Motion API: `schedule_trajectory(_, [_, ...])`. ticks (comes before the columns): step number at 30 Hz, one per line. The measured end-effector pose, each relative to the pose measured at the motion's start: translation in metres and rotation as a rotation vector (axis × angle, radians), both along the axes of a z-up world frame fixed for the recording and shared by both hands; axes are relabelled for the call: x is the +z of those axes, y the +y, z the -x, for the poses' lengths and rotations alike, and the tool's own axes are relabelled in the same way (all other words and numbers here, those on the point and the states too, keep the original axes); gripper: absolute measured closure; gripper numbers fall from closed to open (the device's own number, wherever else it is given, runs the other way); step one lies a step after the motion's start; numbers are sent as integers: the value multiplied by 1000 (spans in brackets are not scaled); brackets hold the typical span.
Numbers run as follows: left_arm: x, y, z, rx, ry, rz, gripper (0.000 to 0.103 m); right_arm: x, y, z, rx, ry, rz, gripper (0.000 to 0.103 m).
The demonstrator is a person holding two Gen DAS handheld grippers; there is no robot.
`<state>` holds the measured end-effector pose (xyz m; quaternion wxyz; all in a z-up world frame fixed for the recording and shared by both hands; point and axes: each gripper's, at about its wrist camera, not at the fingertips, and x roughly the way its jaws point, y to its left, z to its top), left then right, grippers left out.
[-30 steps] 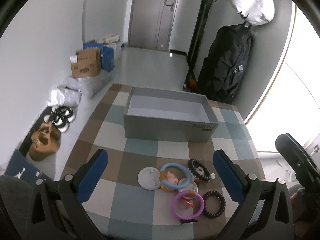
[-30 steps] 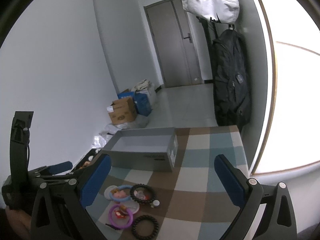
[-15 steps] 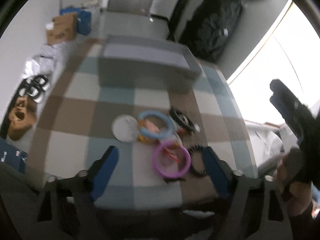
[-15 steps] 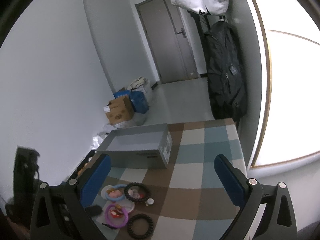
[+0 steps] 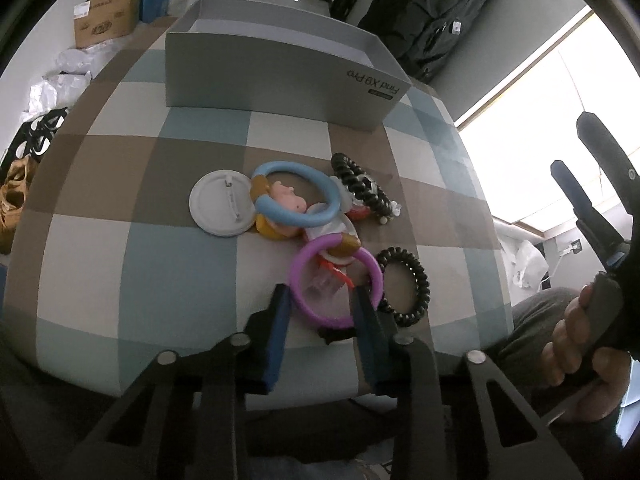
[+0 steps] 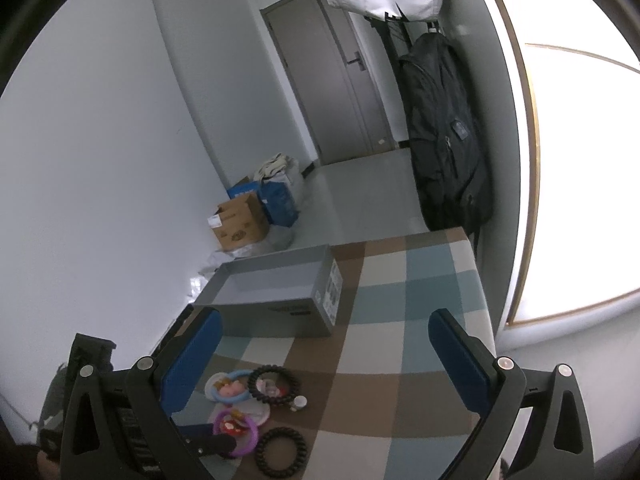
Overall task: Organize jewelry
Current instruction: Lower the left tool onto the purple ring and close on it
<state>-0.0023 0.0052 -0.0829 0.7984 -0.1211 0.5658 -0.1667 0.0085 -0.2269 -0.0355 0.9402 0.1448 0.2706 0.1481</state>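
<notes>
**Left tongs closing around the purple ring**

The left tongs (image 5: 322, 304) point steeply down at the near edge of the checked worktop (image 5: 120, 184), and their jaws are closing. The near arc of the purple ring (image 5: 335, 278) lies between the blue pads; the left pad stands just outside the ring's rim, the right pad overlaps its right side, and whether either pad presses on it yet cannot be told. Inside the ring lie a clear packet and something red-orange.

Just right of the purple ring lies a black coil hair tie (image 5: 404, 286), touching or nearly touching the right pad. Farther in sits a light-blue ring (image 5: 298, 194) over a small pink figure (image 5: 286, 196), with a white round badge (image 5: 222, 208) face down at its left and a second black coil hair tie (image 5: 362, 188) at its right. Behind the heap stands an open grey box (image 5: 280, 76), apart from the jewelry.

The right tongs (image 6: 324, 364) hover above the worktop with jaws wide and nothing between them, well to the right of the heap. In the left wrist view a hand (image 5: 580, 344) grips their handle at the right edge. A black backpack (image 6: 444, 136) hangs by the door
</notes>
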Motion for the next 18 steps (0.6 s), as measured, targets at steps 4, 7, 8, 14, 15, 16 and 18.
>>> schedule_trajectory(4, [0,-2,1,-7,-8,-33,93,0,0,0,0,2,-1,0])
schedule_trajectory(7, [3,-4,1,-11,-43,-69,98,-1,2,1,2,4,7,0])
schedule_trajectory(8, [4,-5,1,-11,-55,-81,99,-2,2,1,3,5,11,0])
schedule_trajectory(14, [12,-5,0,-17,-88,-72,100,-9,7,-3,14,48,39,0])
schedule_trajectory(15, [13,-4,0,-16,-93,-71,100,-11,7,-4,18,60,43,0])
schedule_trajectory(16, [14,-4,0,-17,-100,-69,100,-13,7,-6,25,76,47,0])
schedule_trajectory(18, [18,-4,-2,-12,-120,-43,100,-19,9,-9,42,123,56,0])
